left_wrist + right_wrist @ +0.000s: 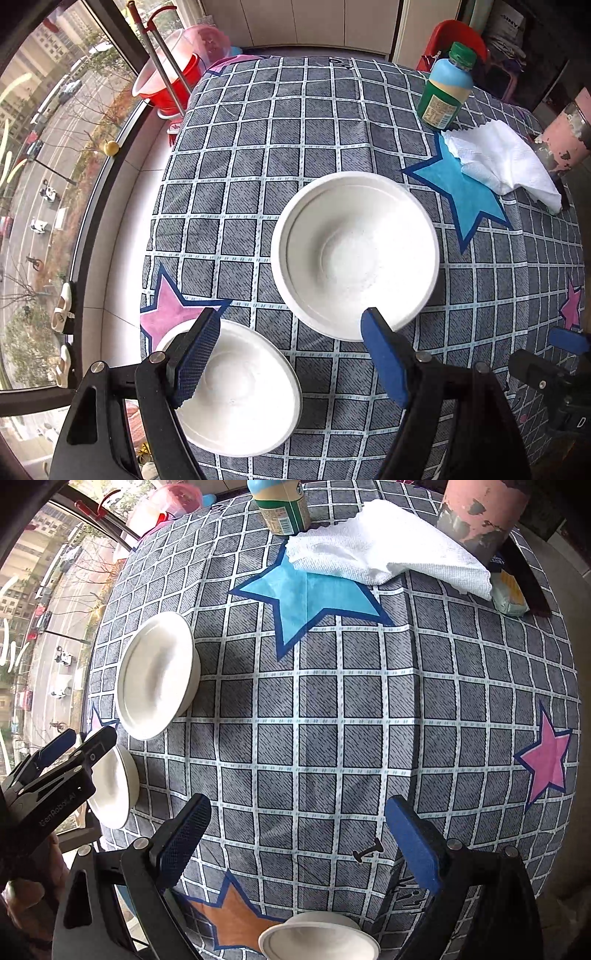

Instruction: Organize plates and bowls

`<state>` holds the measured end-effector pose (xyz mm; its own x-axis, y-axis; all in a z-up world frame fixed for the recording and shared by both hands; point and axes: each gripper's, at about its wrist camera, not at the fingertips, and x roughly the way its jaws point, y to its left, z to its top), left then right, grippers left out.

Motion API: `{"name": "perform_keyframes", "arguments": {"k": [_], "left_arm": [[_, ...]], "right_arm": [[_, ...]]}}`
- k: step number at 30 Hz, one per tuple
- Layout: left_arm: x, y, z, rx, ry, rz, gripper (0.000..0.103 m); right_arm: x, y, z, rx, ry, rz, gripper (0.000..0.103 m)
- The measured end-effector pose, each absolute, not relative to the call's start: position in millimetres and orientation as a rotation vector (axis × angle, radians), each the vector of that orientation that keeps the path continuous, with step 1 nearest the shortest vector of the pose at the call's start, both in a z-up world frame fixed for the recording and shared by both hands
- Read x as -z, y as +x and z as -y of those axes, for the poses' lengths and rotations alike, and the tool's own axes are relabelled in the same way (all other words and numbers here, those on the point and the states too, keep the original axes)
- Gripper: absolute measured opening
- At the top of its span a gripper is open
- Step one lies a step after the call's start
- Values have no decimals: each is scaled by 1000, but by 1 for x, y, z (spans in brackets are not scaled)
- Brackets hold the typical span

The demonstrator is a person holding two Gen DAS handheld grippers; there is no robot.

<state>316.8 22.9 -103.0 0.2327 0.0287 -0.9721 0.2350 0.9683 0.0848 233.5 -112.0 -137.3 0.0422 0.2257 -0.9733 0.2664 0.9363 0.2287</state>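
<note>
A large white bowl [354, 254] sits mid-table on the checked cloth; it also shows in the right wrist view [155, 675]. A smaller white bowl [240, 387] sits near the table's left front edge, seen too in the right wrist view [114, 786]. My left gripper [288, 354] is open and empty, hovering above both bowls, its left pad [195, 354] over the smaller bowl. My right gripper [295, 842] is open and empty over bare cloth. A third white bowl [317, 938] lies below it at the near edge. The left gripper also shows in the right wrist view [70, 746].
A green bottle [443, 88] and a white towel [506, 162] lie at the far right of the table [258, 147]. A pink flaking post [480, 513] and a small packet [511, 594] stand beyond the towel. A window and red buckets [166, 77] are on the left.
</note>
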Motion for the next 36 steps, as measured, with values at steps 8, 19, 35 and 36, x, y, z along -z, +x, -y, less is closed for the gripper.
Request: {"name": "perform_keyframes", "arguments": {"k": [8,19,35,36], "left_arm": [[138,366,-15,133,258,-1351,82],[178,387,-11,164,289,-1435,76],[170,318,76,397,393,-1470,38],[170,308,85,420,399,-1469,38]], "right_arm": [[165,297,81,17,422,-1532,96],[203,320,61,29,402,-1568,90],[211,281,78,-70,478,-1638,22],[211,273,84,-59,476,-1642,22]]}}
